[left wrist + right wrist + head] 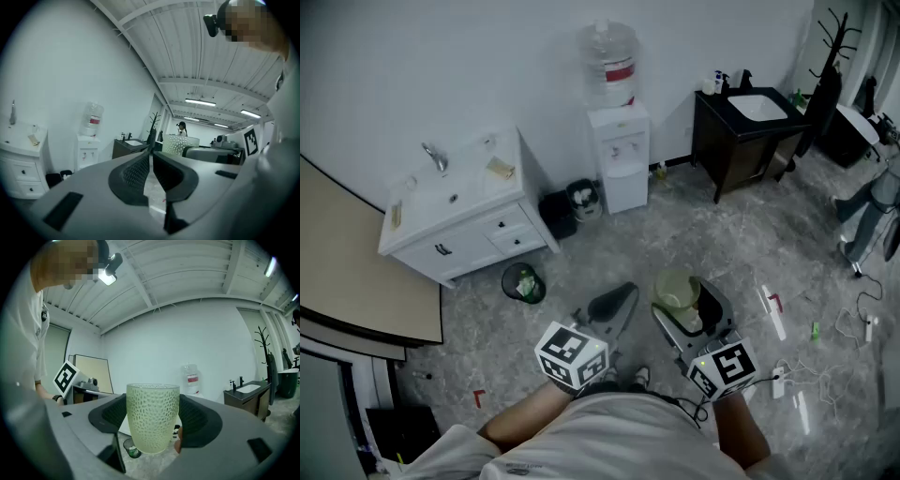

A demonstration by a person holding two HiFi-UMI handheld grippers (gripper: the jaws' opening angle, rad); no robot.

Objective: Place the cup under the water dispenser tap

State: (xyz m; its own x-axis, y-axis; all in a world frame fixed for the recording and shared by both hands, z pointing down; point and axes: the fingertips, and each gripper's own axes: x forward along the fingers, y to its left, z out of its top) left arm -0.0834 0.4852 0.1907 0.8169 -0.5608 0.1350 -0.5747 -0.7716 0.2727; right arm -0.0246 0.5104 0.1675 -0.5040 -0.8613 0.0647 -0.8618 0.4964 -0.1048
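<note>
Right gripper view: the pale green, dimpled translucent plastic cup point(153, 418) is seen clamped upright between the widely spread jaws of the right gripper point(686, 302), well apart from the white floor-standing water dispenser point(619, 159). The left gripper point(151, 158) is closed on nothing. Because the cup tapers downward, it could be jolted out of the pads while carried. Its rim could also be knocked against the tap if it is brought in too high.

What stands around you
The water dispenser point(617, 155) is at your 12 o'clock, against the wall point(487, 66), with a bottle point(611, 58) on top. One sink cabinet point(464, 220) is at 10 o'clock, a second sink cabinet point(748, 136) at 2 o'clock. A bin point(523, 282) sits at 11 o'clock, nearer you. The cup point(675, 289) is between your right gripper's point(686, 305) jaws.
</note>
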